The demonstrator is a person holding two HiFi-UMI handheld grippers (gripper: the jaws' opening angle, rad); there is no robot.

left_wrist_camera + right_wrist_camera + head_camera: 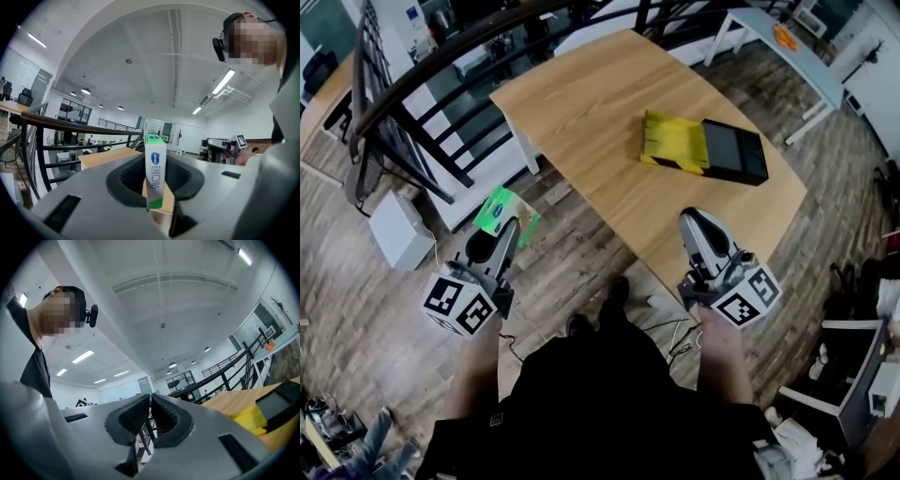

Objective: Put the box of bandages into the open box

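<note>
One bandage box (155,168), clamped in left gripper (155,185)

The box of bandages (155,174) bears a blue oval logo and grey lettering down its white side, too small to read. Black-and-white square code markers cover the left marker cube (457,305) and the right marker cube (748,296).

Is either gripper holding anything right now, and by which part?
The left gripper pinches the green-and-white bandage box by its near end, with its broad faces against the pads. The right gripper is shut on nothing.
</note>
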